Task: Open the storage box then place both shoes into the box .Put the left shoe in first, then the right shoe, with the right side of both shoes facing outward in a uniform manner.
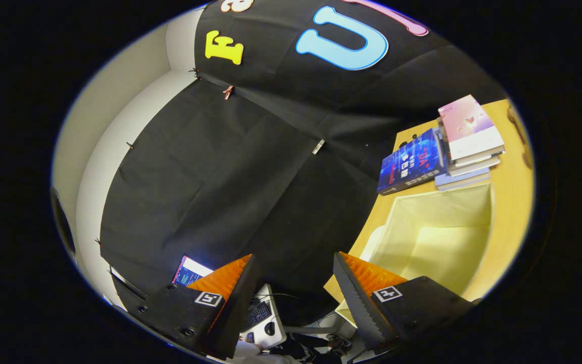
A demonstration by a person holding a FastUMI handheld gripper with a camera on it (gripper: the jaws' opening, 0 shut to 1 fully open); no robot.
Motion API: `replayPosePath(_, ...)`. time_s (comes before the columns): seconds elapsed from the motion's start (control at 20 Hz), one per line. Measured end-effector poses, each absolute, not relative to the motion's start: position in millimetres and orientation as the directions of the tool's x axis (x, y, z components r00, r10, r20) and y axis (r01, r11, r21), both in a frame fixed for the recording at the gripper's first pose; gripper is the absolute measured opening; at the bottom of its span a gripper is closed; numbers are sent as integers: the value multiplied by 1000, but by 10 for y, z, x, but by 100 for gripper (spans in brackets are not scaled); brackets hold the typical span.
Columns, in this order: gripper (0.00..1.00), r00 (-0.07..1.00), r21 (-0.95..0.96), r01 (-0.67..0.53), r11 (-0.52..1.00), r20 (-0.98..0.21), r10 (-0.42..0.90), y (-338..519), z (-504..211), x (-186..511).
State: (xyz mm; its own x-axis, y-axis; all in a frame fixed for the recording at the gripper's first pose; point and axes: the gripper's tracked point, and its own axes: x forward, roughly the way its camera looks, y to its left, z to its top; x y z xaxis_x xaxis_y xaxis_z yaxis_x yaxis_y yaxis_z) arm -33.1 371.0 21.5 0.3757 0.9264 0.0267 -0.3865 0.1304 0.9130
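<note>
Box mouth open on the wooden worktop, nothing gripped.

The hand-held gripper has its fingers spread wide with only air between them, pointing past the worktop's edge toward the black cloth wall. The storage box, soft pale-yellow fabric with a square open top, sits just beyond the right finger. A blue book and a stack of books lie close behind it, crowding that far side.

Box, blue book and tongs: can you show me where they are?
Box (437,242): gripper view, on its pale inside back wall; it is open.
Blue book (412,162): gripper view, on its cover, beyond the box.
Tongs (293,288): gripper view, midway between the open fingertips, holding nothing.
</note>
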Motion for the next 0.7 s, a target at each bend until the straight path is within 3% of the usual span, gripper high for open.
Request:
replayPosePath(0.35, 96, 475, 838, -381, 390, -184, 861, 2732, -324, -480)
replayPosePath(0.7, 96, 553, 782, -243, 573, -373, 744, 1886, -998, -637)
